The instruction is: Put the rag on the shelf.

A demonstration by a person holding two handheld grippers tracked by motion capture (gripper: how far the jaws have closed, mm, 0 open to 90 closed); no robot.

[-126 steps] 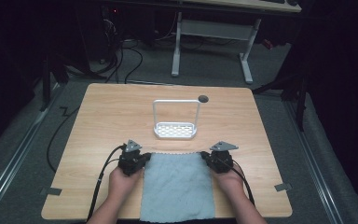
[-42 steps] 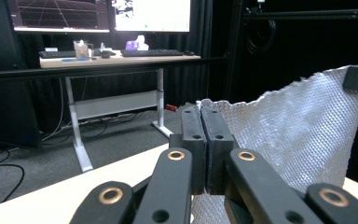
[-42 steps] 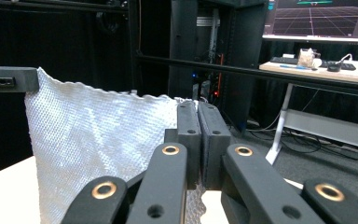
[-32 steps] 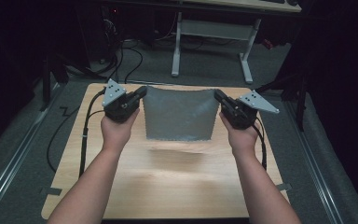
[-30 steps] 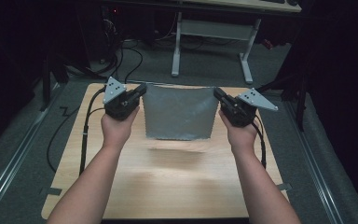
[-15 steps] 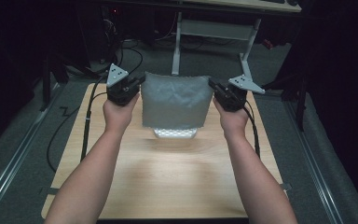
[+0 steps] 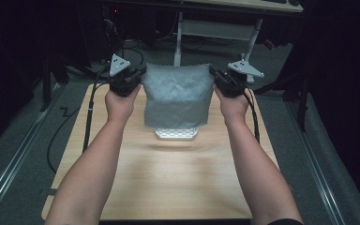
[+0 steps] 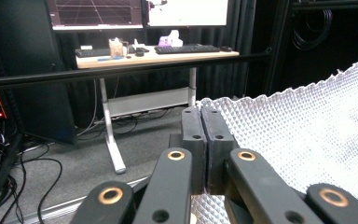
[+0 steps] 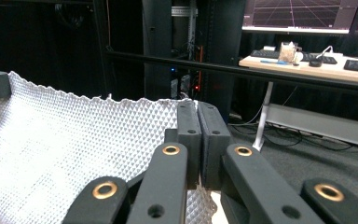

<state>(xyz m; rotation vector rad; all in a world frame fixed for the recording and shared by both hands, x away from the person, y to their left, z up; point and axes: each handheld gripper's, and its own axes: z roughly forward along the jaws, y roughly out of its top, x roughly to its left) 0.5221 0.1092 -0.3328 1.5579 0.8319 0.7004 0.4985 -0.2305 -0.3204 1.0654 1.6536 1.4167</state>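
One grey waffle-weave cloth (image 7: pixel 178 96), two grippers, one white rack. Left gripper (image 7: pixel 138 77) clamped on the cloth's upper left corner, right gripper (image 7: pixel 217 78) clamped on the upper right corner; cloth stretched between them and hanging free, raised above the far half of the table. In the left gripper view, jaws pressed together with the cloth (image 8: pixel 303 140) spreading off to the right of the left gripper (image 8: pixel 207 140); in the right gripper view, jaws likewise closed, the cloth (image 9: pixel 74 154) spreading to the left of the right gripper (image 9: pixel 198 140). Top edge of the cloth sagging slightly between the two grips.

One light wooden table (image 7: pixel 168 178), bare across its near half. Grey floor around it, with black cables (image 7: pixel 61 136) trailing on the floor left of the left gripper. Dark room beyond; one white-legged desk (image 8: pixel 154 56) ahead of both grippers, carrying two keyboards, a few small items too small to tell, and two lit monitors above.

White perforated rack (image 7: pixel 176 133) standing on the table below the hanging cloth, between and nearer than the two grippers; just its base visible under the cloth's lower edge, contents impossible to tell.
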